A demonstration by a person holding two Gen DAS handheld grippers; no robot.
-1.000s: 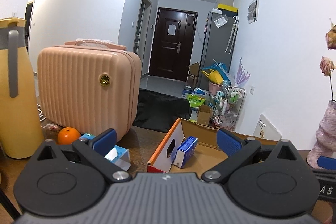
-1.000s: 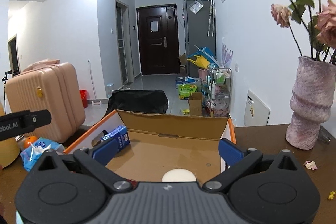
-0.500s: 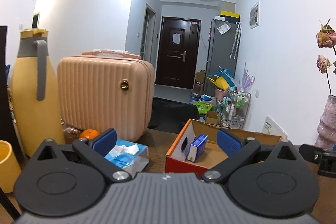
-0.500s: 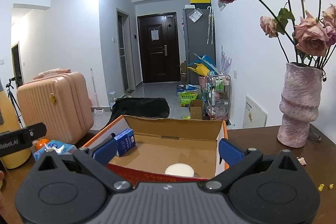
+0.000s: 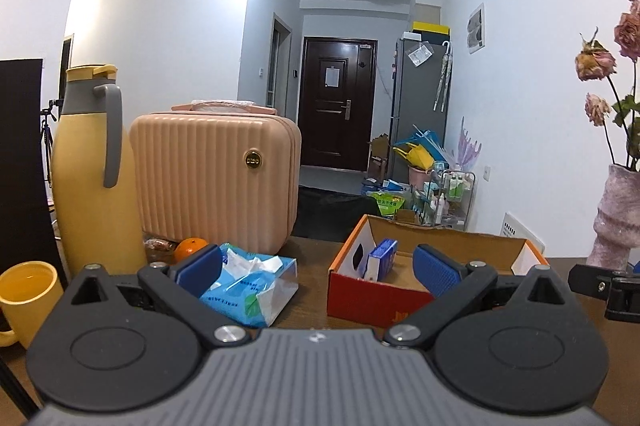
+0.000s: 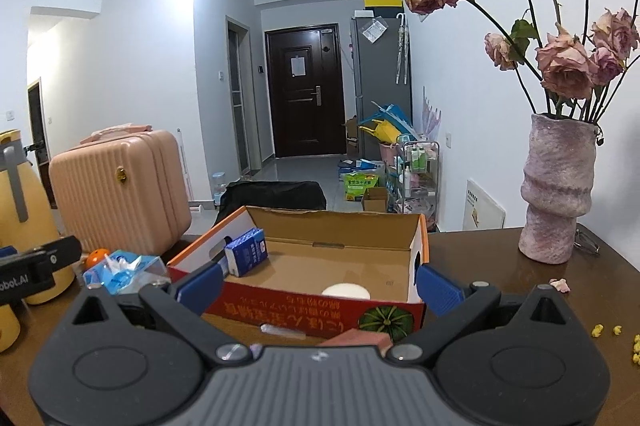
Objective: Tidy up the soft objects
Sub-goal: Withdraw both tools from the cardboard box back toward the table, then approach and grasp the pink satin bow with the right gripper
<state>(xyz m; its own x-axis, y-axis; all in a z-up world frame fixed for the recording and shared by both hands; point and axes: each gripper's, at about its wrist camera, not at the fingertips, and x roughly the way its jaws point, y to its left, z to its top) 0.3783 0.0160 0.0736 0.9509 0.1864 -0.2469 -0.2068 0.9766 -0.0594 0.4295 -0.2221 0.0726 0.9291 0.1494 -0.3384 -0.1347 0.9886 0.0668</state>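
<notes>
An open cardboard box (image 6: 336,230) (image 5: 384,296) with red and orange sides stands on the brown table. Inside it a small blue carton (image 6: 246,252) (image 5: 382,258) leans at the left wall, and a white round object (image 6: 346,292) lies near the front wall. A blue tissue pack (image 5: 250,286) (image 6: 120,266) lies on the table left of the box. My left gripper (image 5: 318,270) is open and empty, held back from the pack and the box. My right gripper (image 6: 318,284) is open and empty in front of the box. A pinkish block (image 6: 356,338) and a clear wrapper (image 6: 282,330) lie just under it.
A pink ribbed suitcase (image 5: 216,182), a yellow jug (image 5: 94,170), a yellow mug (image 5: 26,292) and an orange (image 5: 190,248) crowd the table's left side. A vase of dried roses (image 6: 558,194) stands at the right. Yellow crumbs (image 6: 608,330) dot the table there.
Both grippers have pulled back and risen from the box, so it looks smaller and farther. The tissue pack has come fully into the left wrist view. Both stay open.
</notes>
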